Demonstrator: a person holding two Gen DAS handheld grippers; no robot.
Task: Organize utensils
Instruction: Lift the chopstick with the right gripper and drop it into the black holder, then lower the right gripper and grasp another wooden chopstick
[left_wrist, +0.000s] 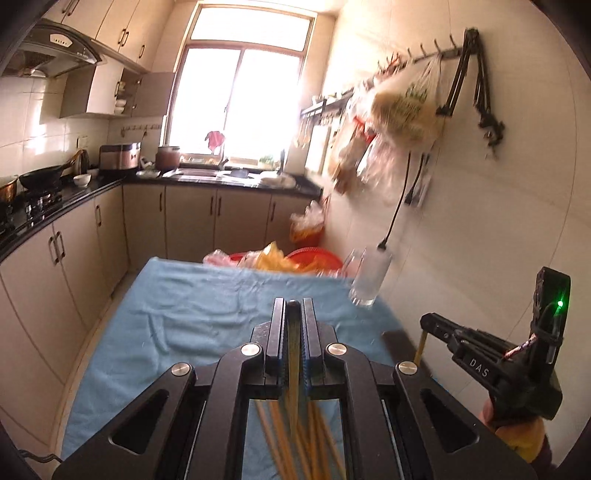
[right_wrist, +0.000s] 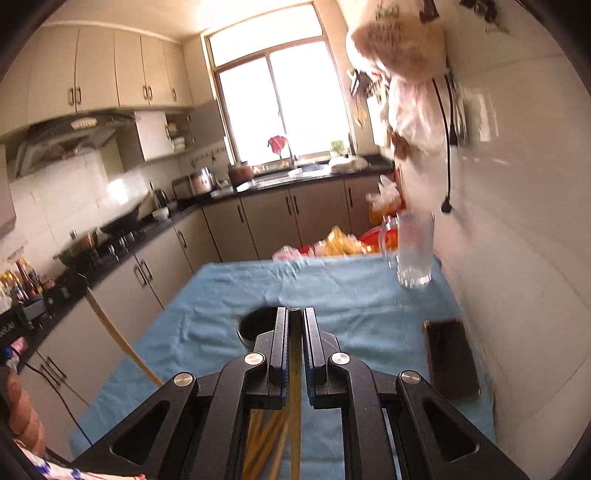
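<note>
My left gripper (left_wrist: 293, 306) is shut on a yellow chopstick (left_wrist: 293, 369) held upright above the blue cloth (left_wrist: 184, 314). Several loose yellow chopsticks (left_wrist: 317, 443) lie on the cloth below it. My right gripper (right_wrist: 294, 312) is shut on another yellow chopstick (right_wrist: 294, 387), with several chopsticks (right_wrist: 266, 435) lying under it. The right gripper also shows at the right edge of the left wrist view (left_wrist: 428, 319), a chopstick (left_wrist: 420, 345) hanging from it. A clear glass (right_wrist: 413, 251) stands at the far right of the cloth, and shows in the left wrist view (left_wrist: 369, 277).
A dark flat object (right_wrist: 450, 358) lies near the wall at the right. A round dark item (right_wrist: 258, 323) sits just beyond the right gripper. Red basins and bags (left_wrist: 295, 258) lie behind the table. Kitchen counters (left_wrist: 55, 206) run along the left. A tiled wall (left_wrist: 498, 221) borders the right.
</note>
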